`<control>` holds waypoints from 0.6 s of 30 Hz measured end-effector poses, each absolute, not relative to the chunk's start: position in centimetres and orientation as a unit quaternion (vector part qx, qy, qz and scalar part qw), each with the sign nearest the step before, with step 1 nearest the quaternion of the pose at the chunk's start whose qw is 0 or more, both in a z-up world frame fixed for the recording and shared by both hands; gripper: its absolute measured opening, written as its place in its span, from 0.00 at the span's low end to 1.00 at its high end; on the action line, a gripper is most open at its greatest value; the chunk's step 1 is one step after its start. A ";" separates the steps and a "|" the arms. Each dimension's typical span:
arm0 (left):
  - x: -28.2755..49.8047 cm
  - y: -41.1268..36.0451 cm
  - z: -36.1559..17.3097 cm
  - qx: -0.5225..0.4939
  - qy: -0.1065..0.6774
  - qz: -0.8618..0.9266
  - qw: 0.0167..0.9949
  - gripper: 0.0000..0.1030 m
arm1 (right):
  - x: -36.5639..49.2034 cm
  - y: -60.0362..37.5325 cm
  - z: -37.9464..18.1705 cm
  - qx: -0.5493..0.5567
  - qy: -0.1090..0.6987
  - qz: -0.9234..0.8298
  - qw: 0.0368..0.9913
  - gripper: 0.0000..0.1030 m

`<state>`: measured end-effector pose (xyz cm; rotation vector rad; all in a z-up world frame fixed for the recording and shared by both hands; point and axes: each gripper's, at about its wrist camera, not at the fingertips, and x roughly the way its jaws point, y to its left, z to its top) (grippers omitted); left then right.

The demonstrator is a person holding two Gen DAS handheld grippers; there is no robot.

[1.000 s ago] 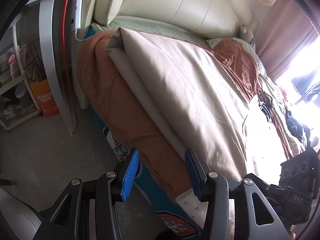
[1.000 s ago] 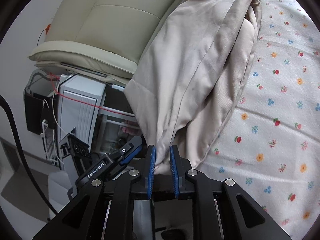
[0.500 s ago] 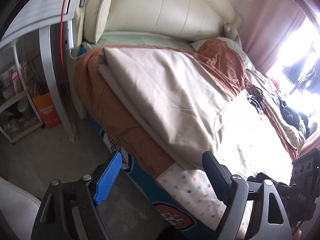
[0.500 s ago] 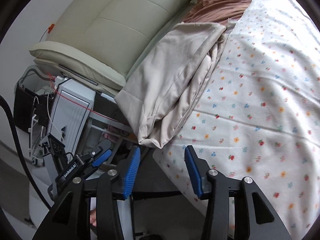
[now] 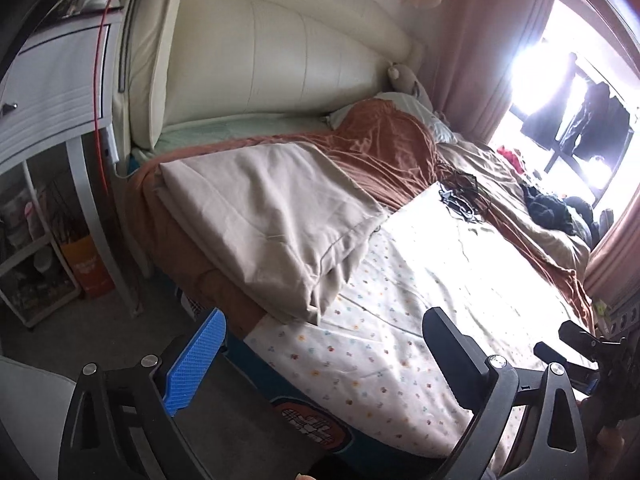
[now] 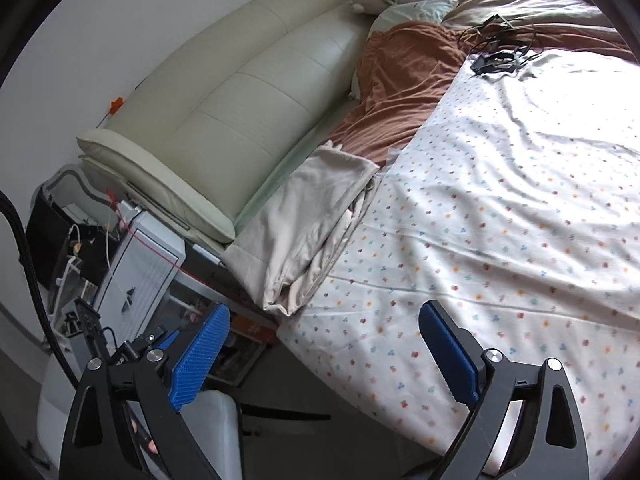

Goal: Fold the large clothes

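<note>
A folded beige cloth lies near the head of the bed, along its edge, on a brown blanket. In the right wrist view the same beige cloth rests beside the floral sheet. My left gripper hovers back from the bed's edge, its jaws opening wide with nothing between them. My right gripper is also clear of the cloth, jaws opening, nothing between them. Each gripper shows at the edge of the other's view: the right gripper and the left gripper.
A cream padded headboard stands behind the bed. A white bedside cabinet with a red cable and a shelf stand left of the bed. Black cables and dark clothes lie farther along. A bright window is at the right.
My right gripper let go of the beige cloth's corner and opened wide. My left gripper opened wider. Both pulled back and up from the bed, and the cloth now lies flat.
</note>
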<state>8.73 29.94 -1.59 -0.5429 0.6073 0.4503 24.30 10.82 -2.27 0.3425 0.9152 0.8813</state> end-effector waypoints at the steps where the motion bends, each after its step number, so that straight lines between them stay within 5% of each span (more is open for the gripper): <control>1: 8.6 29.4 -1.1 -0.258 0.291 0.213 0.896 0.97 | 24.1 9.8 -1.9 0.163 0.421 0.401 0.798 1.00; 18: 4.3 17.5 5.2 -0.147 0.234 0.177 0.945 0.99 | 17.6 -2.5 3.0 0.126 0.352 0.299 0.878 1.00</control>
